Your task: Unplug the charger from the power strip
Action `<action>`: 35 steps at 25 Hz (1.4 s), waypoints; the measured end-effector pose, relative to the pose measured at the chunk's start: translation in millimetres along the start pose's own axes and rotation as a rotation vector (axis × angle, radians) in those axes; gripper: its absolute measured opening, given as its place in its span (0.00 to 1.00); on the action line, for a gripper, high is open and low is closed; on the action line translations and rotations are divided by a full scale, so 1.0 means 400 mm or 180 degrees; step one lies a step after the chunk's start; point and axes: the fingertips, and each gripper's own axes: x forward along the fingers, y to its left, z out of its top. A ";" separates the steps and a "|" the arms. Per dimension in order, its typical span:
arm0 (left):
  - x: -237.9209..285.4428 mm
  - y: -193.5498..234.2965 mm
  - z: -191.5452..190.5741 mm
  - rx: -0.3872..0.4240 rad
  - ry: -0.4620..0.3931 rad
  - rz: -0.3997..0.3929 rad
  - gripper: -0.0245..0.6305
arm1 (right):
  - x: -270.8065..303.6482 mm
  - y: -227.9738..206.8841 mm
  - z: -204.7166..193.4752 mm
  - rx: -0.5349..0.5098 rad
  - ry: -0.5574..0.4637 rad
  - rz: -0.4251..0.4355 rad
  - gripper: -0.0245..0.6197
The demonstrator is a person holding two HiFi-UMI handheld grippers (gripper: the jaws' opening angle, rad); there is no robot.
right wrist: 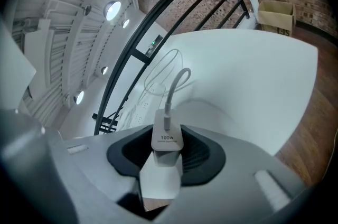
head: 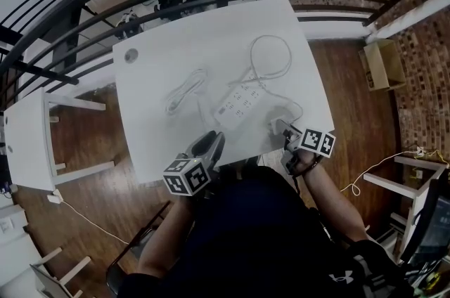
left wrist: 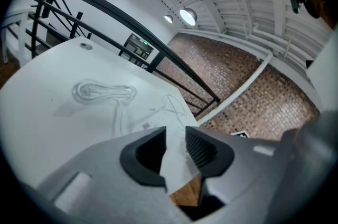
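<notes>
R gripper (right wrist: 167, 156) jaws pinching charger (right wrist: 167, 138), off power strip (head: 239, 104); L gripper (left wrist: 176, 147) jaws spread, empty.

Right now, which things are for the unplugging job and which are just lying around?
For the job:
- charger, gripped by the right gripper
- its white cable
- power strip on the table

Just lying about:
- coiled white cable, apart from the strip
- cardboard box on the floor
- left gripper, fingers apart, holding nothing
</notes>
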 end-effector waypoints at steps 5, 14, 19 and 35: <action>0.003 -0.001 -0.001 0.0004 0.0009 -0.0002 0.22 | 0.001 -0.012 -0.005 -0.0008 0.0011 -0.0029 0.26; -0.001 0.001 -0.002 0.0007 0.0016 -0.0004 0.22 | 0.005 -0.015 -0.009 -0.0091 0.0036 -0.0082 0.26; -0.005 0.004 -0.007 0.0004 0.0015 0.0017 0.22 | 0.002 -0.017 -0.008 -0.0148 0.0016 -0.0074 0.26; -0.015 0.007 -0.017 0.0013 0.0024 0.0020 0.22 | -0.026 -0.043 -0.002 -0.1002 0.0134 -0.0756 0.42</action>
